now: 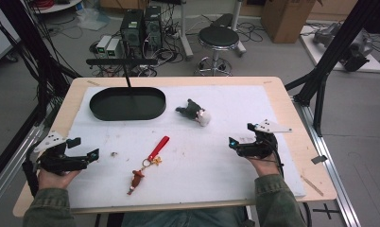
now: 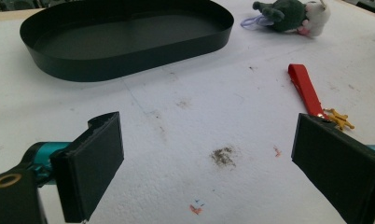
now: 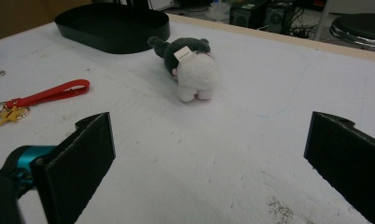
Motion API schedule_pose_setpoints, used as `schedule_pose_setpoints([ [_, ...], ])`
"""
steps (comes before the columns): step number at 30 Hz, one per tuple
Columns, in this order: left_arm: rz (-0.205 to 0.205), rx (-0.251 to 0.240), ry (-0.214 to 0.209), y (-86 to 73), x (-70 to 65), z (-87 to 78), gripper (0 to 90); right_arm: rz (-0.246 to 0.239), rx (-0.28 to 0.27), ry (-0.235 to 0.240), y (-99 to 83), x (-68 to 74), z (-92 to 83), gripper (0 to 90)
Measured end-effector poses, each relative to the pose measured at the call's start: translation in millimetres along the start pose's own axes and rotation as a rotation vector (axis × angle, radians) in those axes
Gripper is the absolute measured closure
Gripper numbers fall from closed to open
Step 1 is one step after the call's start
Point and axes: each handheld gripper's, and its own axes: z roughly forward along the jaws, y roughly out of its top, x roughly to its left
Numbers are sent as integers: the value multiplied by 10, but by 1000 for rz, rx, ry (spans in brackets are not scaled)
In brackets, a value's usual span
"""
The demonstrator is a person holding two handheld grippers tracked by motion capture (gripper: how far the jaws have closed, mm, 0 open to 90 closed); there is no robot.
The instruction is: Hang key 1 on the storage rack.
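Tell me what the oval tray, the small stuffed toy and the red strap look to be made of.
Oval tray: thin, rigid, matte black wall with a dull sheen, probably sheet metal or plastic; can't tell which.
Stuffed toy: plush fabric, fuzzy white and dark green pile, with a sewn-in label.
Red strap: smooth, flat and flexible, likely silicone or faux leather, ending in a gold-coloured star charm, apparently metal.

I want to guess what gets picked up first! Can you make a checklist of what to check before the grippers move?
1. Left gripper jaws open, nothing between: ok.
2. Right gripper jaws open, nothing between: ok.
3. Small dark green and white plush toy lies free ahead of the right gripper: ok.
4. Red strap keychain with gold star charm lies flat, untouched: ok.
5. Black oval tray holds nothing: ok.
6. Which item goes first: cannot tell.
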Motion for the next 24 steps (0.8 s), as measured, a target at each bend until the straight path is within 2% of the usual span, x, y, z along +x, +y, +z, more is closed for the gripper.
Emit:
schedule_pose_setpoints([
  [7, -4, 1, 6, 1, 0, 4, 95, -1, 1, -3, -2, 2, 1, 8],
  [10, -5, 1, 9, 3, 0, -1, 96, -2, 19, -1, -8, 11, 12, 8],
  [16, 0, 24, 9, 5, -3, 26, 96, -3, 17, 0, -8, 4, 24, 8],
  [21, -4, 22, 9, 28, -3, 28, 97, -7, 15, -4, -6, 17, 5, 8],
  [23, 4, 27, 20, 48, -14, 44, 96, -10, 13, -7, -6, 22, -3, 8],
  [24, 21, 30, 49, 72, -34, 83, 93, -11, 20, -7, -7, 28, -4, 8],
])
